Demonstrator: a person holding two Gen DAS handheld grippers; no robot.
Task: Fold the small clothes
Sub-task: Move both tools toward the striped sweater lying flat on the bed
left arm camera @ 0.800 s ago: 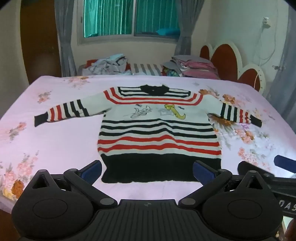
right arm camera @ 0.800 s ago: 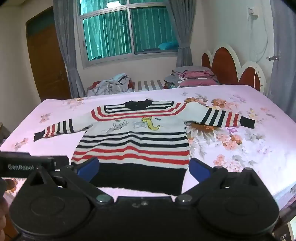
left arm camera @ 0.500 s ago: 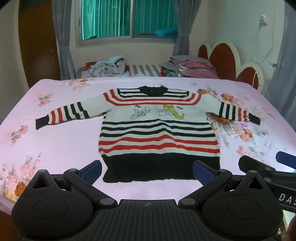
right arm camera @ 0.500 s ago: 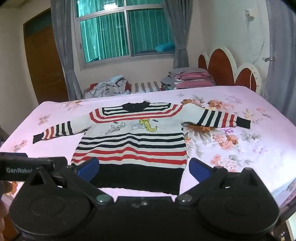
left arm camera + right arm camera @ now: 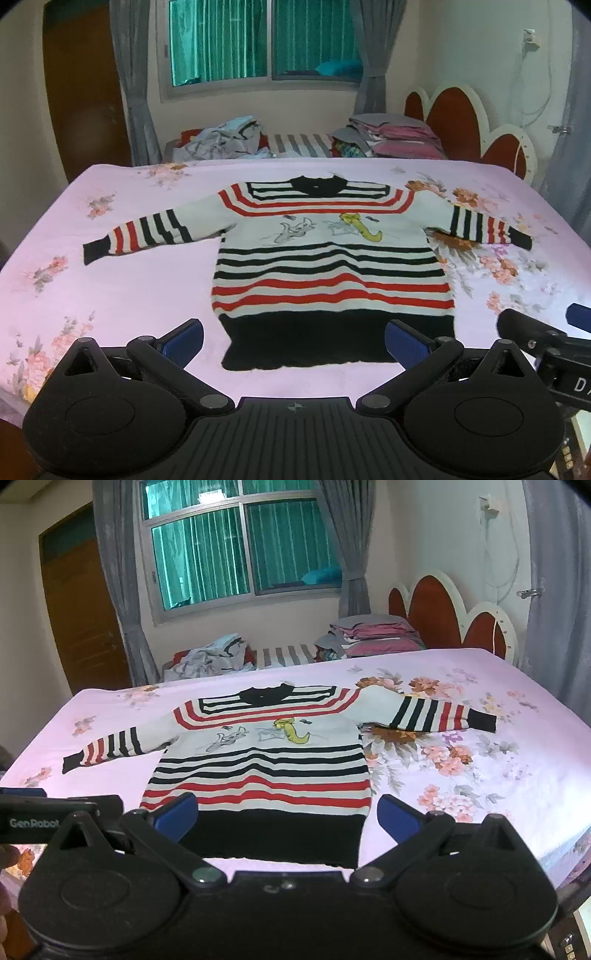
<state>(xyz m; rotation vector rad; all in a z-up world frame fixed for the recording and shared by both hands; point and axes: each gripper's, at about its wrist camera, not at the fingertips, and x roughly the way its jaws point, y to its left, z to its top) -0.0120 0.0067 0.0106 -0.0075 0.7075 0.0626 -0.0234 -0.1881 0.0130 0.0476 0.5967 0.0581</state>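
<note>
Sweater (image 5: pixel 325 258), striped knit, lies flat, sleeves spread, on smooth floral bedsheet (image 5: pixel 110 280).

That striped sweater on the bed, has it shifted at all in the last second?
No. The striped sweater lies flat, arms spread, at the same spot on the flowered sheet, its right cuff beside the same flower cluster. Only the cameras' viewpoint drifted slightly.
</note>
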